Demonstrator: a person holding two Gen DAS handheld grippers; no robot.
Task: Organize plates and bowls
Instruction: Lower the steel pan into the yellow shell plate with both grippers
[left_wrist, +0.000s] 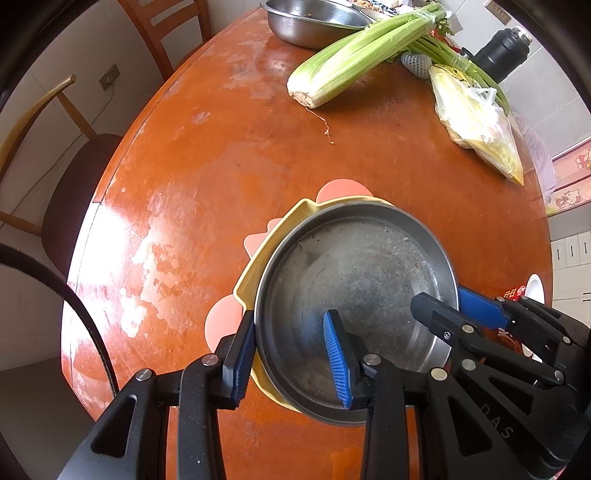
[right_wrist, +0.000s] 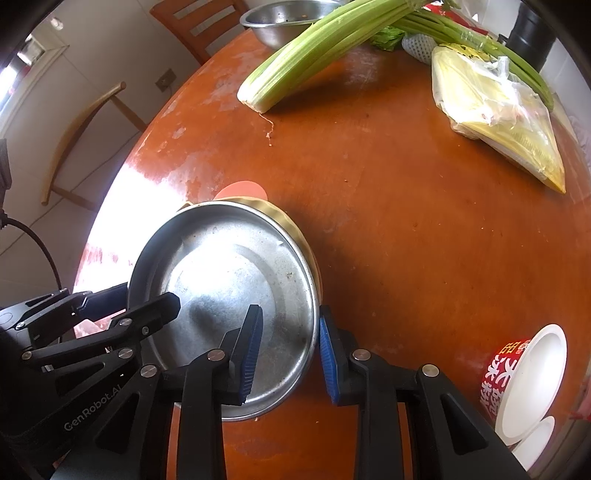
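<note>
Steel plate (left_wrist: 354, 295) on yellow dish (left_wrist: 255, 266), celery (left_wrist: 354, 55) beyond

Your left wrist view: sits low and close behind left gripper (left_wrist: 291, 354), looks forward and down along fingers across table (left_wrist: 221, 147). Your right wrist view: same setup behind right gripper (right_wrist: 290, 356), set rightward of the left one. Each camera catches the other gripper at its inner edge. Shared ground: metal plate (left_wrist: 354, 291) (right_wrist: 229, 280) close in front, celery (left_wrist: 362, 48) (right_wrist: 314, 48) and bagged greens (left_wrist: 476, 122) (right_wrist: 495, 114) far across.
</note>
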